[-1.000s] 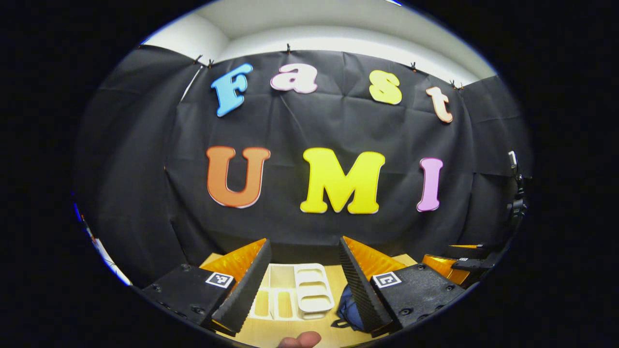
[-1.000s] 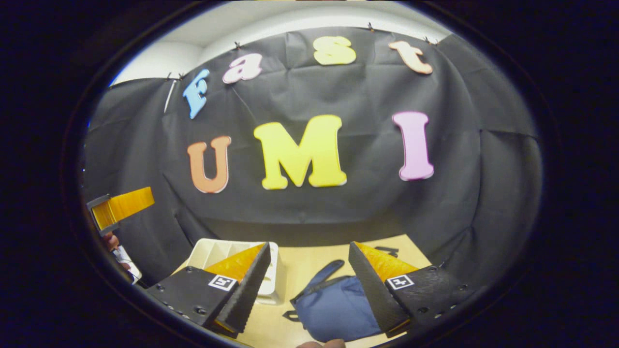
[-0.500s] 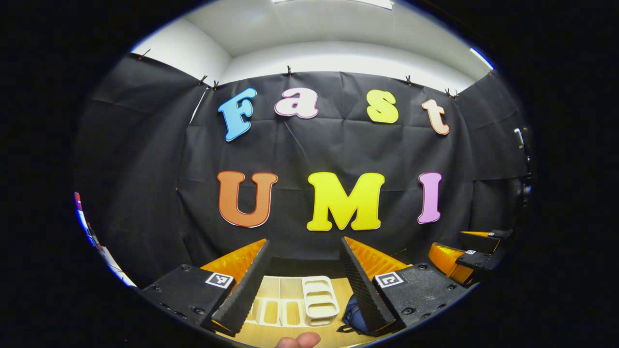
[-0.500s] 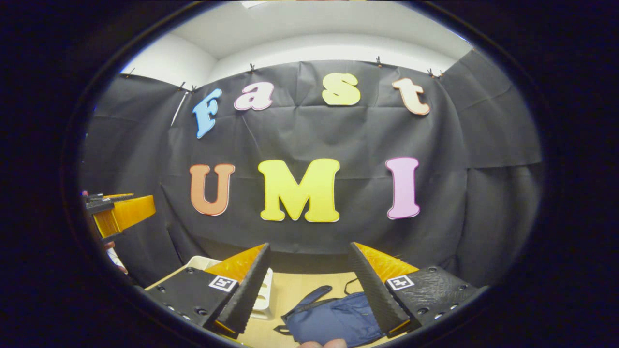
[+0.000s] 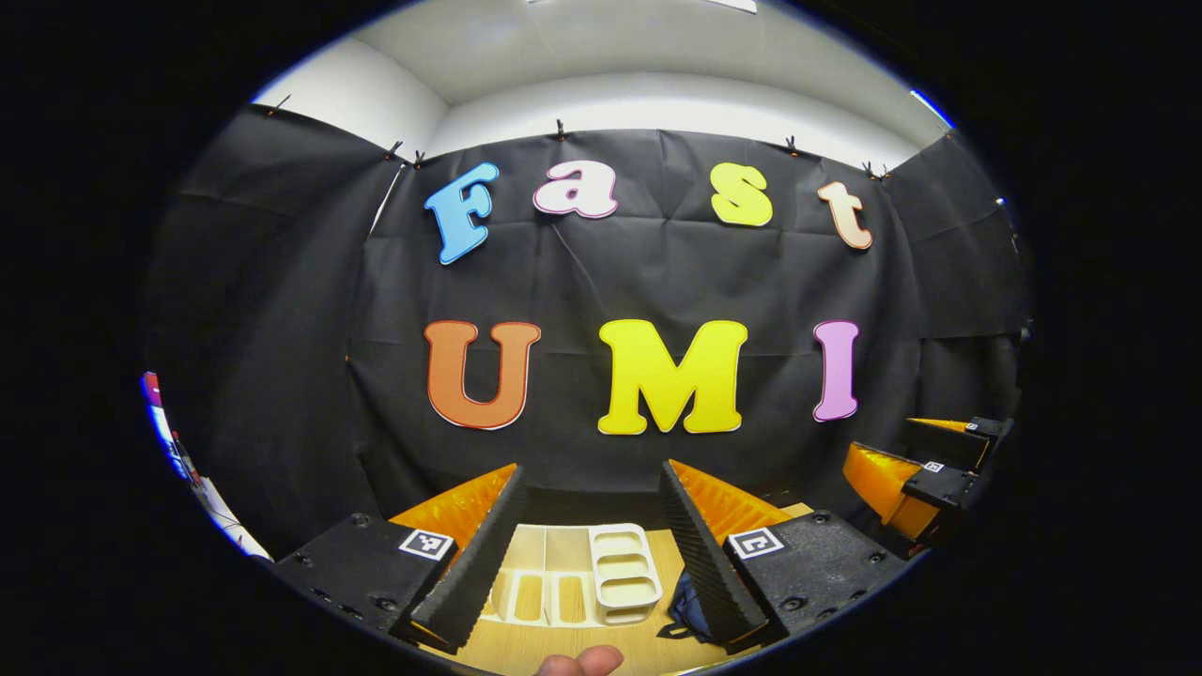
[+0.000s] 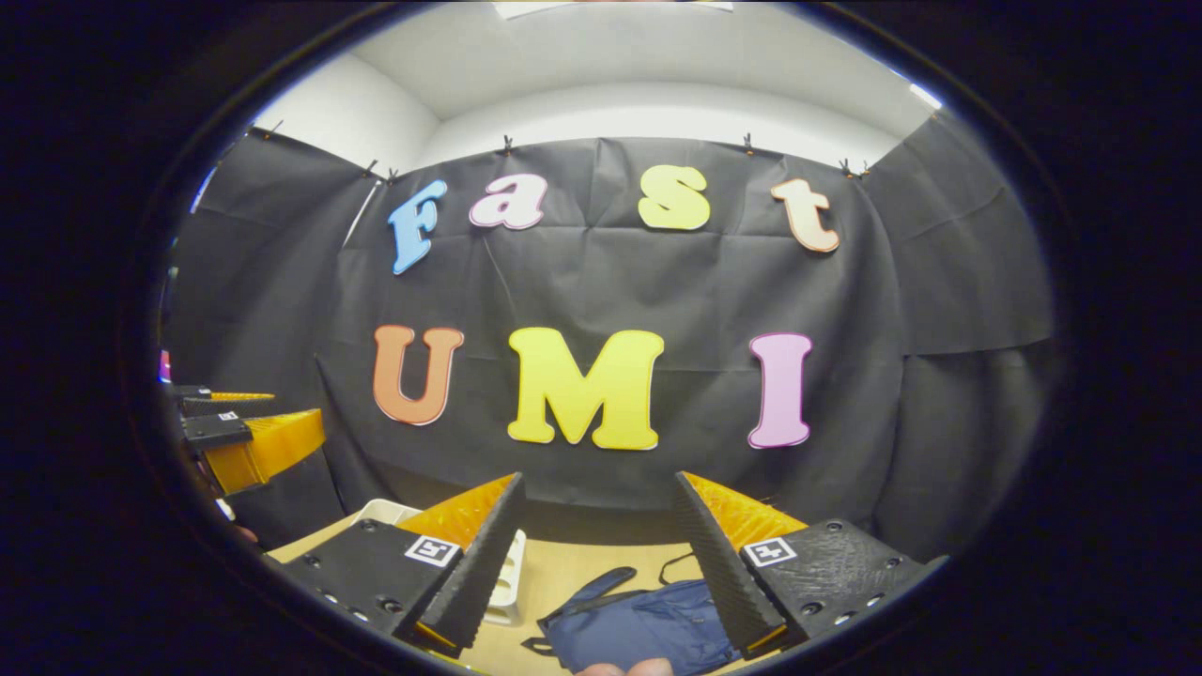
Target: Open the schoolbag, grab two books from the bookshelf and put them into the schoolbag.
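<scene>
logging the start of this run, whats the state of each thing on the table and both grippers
schoolbag: lying flat on the table, looks shut, strap loose
white bookshelf: on the table, its slots look empty
left gripper: open, holding nothing
right gripper: open, holding nothing, above the schoolbag

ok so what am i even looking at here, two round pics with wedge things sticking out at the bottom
Those wedges are the fingers of two handheld grippers; a person carries one in each hand. Each picture comes from a camera riding on one gripper, looking forward along its fingers. In the left gripper view, the left gripper is open and holds nothing; the right gripper is likewise open and empty in its own view. Below them is a wooden table with a white divided organizer and a blue schoolbag lying beside it. No books are visible.
</scene>
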The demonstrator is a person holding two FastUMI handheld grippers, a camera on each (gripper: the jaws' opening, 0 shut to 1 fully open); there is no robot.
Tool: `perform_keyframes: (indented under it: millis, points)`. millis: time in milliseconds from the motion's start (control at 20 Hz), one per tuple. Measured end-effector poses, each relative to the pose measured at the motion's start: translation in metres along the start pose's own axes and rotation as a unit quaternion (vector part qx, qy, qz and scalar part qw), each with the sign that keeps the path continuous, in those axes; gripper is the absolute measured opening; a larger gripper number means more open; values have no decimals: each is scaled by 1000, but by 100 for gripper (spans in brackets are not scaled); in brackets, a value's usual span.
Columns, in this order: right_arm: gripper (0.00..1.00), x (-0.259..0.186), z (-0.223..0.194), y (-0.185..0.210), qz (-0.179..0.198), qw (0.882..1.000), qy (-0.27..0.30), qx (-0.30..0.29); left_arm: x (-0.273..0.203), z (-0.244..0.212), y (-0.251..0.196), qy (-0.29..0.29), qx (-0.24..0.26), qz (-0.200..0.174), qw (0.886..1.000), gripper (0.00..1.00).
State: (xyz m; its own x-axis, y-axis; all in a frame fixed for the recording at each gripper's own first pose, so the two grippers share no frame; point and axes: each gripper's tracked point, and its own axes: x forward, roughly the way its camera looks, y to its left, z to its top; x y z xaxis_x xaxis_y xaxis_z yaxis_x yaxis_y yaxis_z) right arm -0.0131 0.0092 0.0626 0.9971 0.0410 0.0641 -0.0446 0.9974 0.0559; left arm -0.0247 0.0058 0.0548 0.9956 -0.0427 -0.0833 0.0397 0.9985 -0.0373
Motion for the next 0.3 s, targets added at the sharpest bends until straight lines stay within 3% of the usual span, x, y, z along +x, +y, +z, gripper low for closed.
perform_keyframes:
  millis: [300]
  points:
    - [94,3,-1,-6,-7,1000,-1,2,4,-1,-2,1,1,-1,1000,90]
